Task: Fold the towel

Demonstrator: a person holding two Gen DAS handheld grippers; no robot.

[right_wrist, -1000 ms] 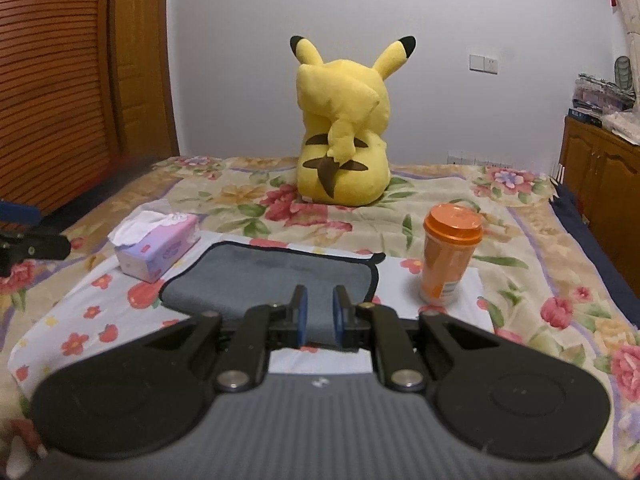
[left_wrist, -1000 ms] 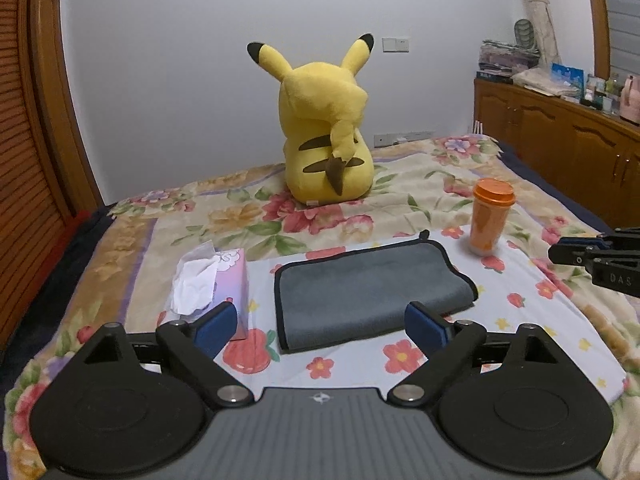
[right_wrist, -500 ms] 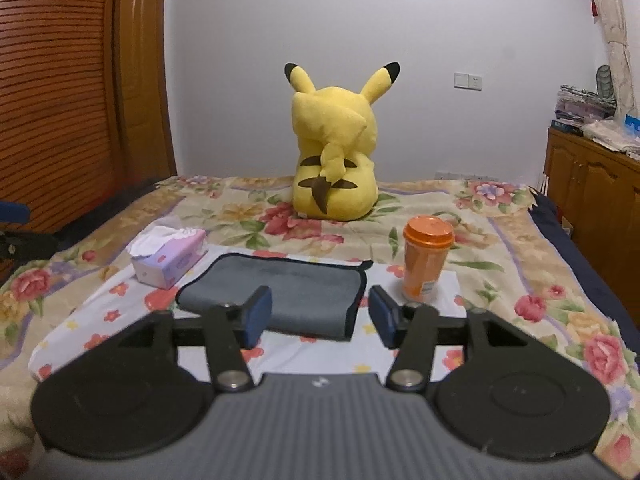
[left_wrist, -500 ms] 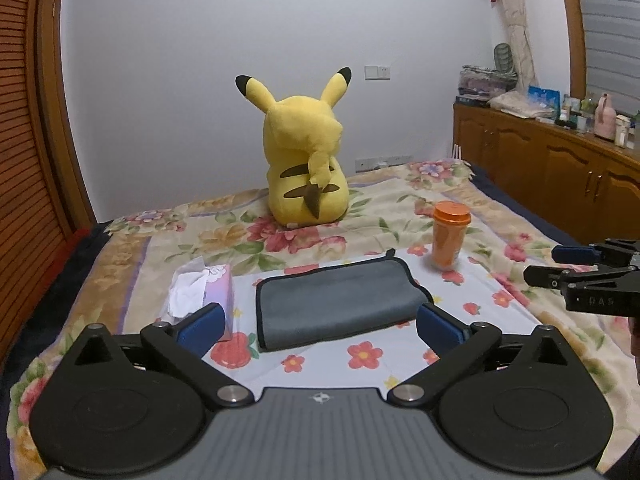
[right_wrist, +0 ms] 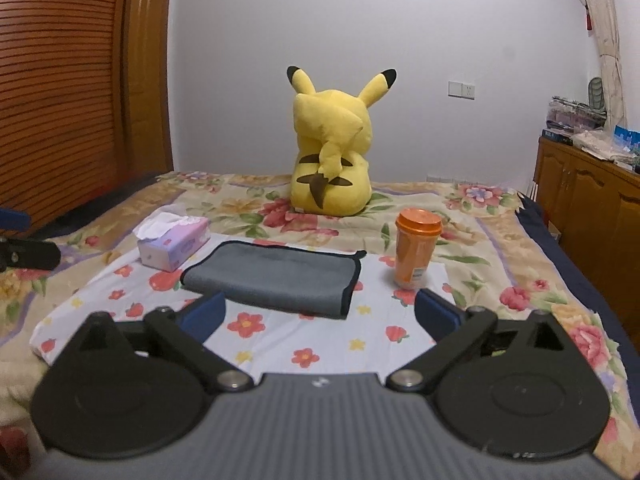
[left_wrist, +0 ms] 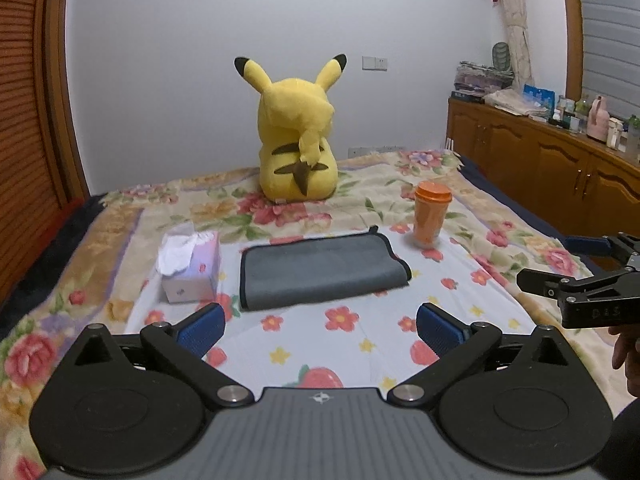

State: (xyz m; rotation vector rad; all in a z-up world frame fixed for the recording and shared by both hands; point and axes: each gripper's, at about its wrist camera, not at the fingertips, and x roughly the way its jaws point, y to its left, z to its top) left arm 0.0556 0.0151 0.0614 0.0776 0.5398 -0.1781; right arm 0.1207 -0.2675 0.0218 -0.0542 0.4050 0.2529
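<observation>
Grey towel [left_wrist: 320,270] lies folded flat on bed, between tissue box [left_wrist: 192,266] and orange cup [left_wrist: 430,216]. Left gripper [left_wrist: 320,326] and right gripper [right_wrist: 318,314] both released, short of towel. Fold looks done; next, at most another fold.

Home bedroom. Bed [left_wrist: 132,216] with floral cover fills lower half of frame; yellow plush toy [left_wrist: 297,136] sits at centre against white wall. Wooden sideboard [left_wrist: 540,160] at right carries household clutter; slatted wooden door [right_wrist: 60,80] at left. Tissue box [left_wrist: 191,266] on the bed.
</observation>
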